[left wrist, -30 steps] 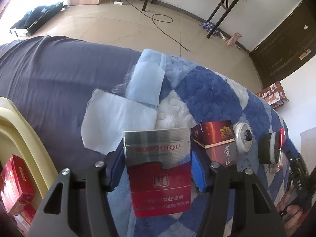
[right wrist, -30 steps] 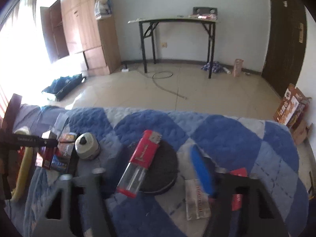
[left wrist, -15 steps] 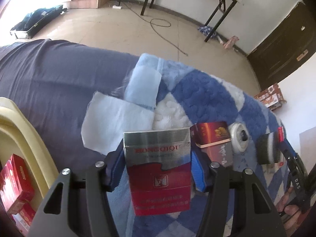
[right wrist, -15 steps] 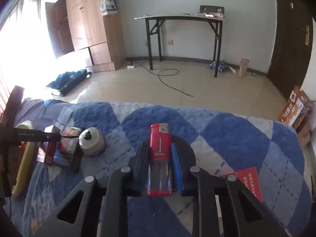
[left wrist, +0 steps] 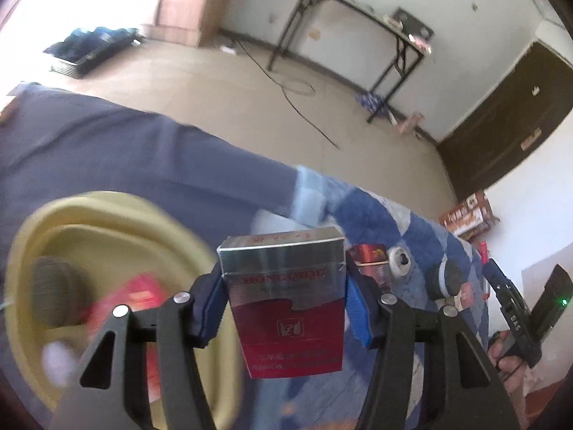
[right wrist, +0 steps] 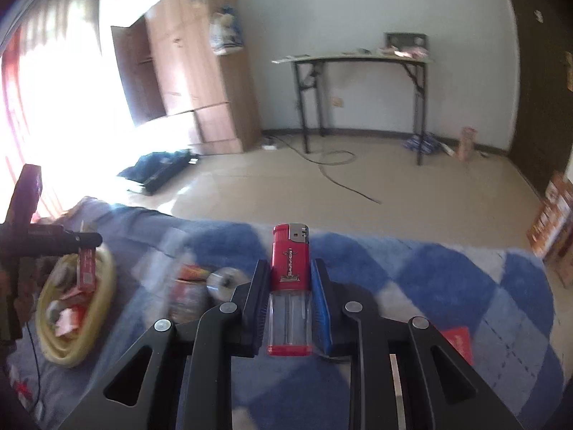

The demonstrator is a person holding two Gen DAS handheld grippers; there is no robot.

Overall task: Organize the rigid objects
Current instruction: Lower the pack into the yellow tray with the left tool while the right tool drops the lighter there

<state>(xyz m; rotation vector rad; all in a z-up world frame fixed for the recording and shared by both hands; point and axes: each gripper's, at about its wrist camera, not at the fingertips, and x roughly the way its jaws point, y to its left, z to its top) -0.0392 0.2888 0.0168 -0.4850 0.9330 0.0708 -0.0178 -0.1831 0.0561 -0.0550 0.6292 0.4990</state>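
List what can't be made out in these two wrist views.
- Left wrist: contents of the yellow plastic basin, motion-blurred.
- Left wrist: lower text on the red-and-silver cigarette pack, too small.
- Right wrist: blue checked quilt under the red lighter, hidden by gripper.

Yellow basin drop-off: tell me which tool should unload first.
Left. The left tool grips the cigarette pack right beside the yellow basin. The right tool holds the red lighter farther off, over the blue quilt.
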